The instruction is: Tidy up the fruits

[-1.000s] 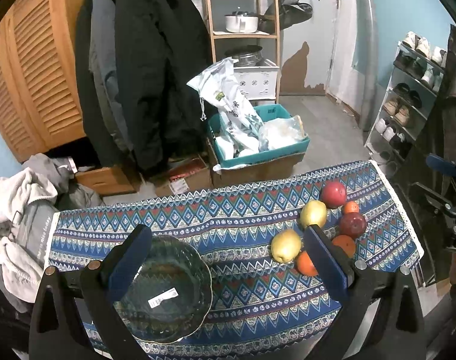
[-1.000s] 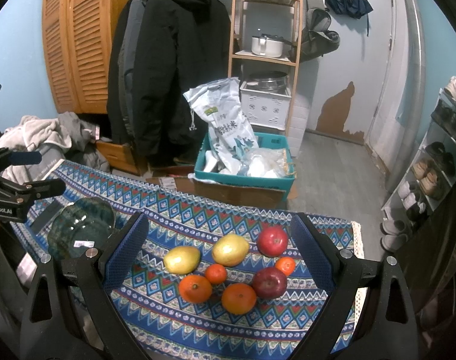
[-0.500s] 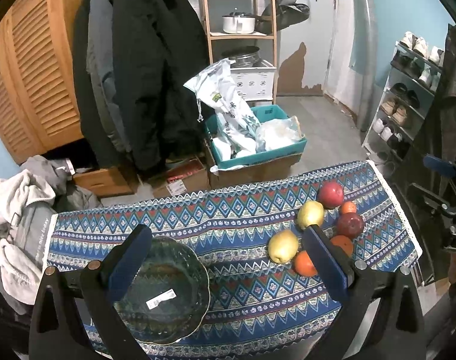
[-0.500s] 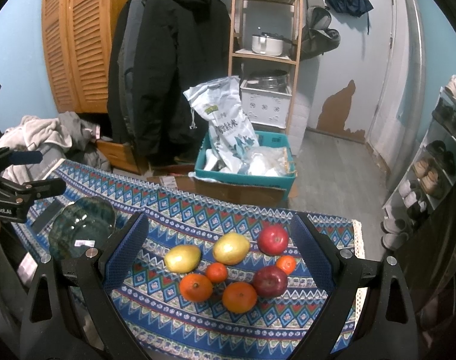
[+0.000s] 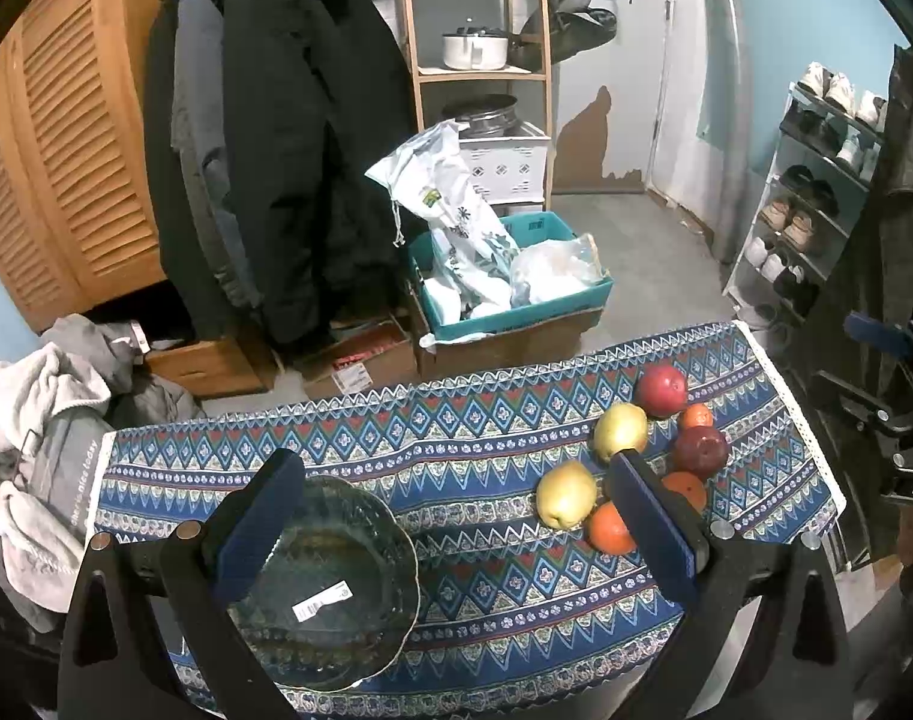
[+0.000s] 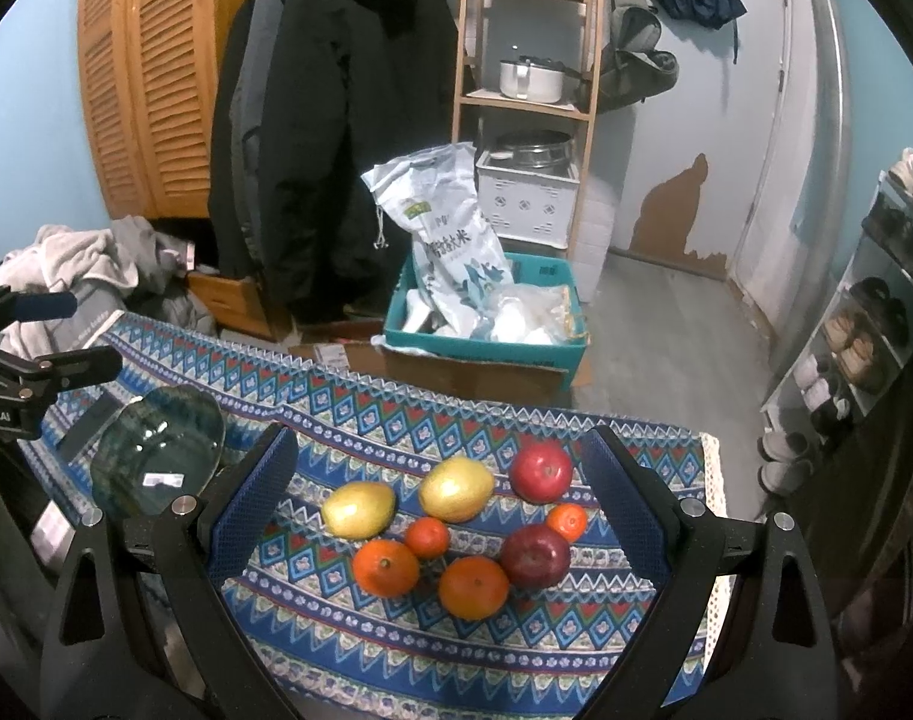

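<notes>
Left wrist view: glass bowl holds no fruit; both tools gape, gripping nothing.

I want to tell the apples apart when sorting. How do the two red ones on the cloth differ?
The far apple is bright red; the near apple is a darker maroon. The far apple lies beside a yellow fruit, while the near apple lies against a large orange. Both look round, similar in size, and lie loose on the patterned cloth.
</notes>
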A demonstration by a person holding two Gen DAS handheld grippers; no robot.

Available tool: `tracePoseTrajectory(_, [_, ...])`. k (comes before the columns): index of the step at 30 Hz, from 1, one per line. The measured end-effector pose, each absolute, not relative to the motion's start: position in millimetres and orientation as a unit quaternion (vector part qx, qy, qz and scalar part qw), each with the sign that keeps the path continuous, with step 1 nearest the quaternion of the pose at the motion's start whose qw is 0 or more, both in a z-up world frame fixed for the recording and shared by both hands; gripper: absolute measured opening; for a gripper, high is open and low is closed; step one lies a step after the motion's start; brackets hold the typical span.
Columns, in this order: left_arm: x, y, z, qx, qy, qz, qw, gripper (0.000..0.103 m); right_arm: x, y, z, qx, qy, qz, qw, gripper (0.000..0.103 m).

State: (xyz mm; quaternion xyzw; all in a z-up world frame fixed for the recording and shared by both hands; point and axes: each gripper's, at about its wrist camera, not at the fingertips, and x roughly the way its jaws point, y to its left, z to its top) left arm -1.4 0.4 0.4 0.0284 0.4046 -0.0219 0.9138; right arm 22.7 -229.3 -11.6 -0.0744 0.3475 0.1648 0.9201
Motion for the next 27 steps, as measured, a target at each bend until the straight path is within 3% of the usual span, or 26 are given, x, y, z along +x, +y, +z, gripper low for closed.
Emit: tracePoseTrajectory(27, [13.1, -28.3, -20.1, 0.052, 0.42, -0.038, 0.905, 0.102, 33.9, -262.8, -21.7, -0.06, 0.367, 0.134, 0.919, 0.094])
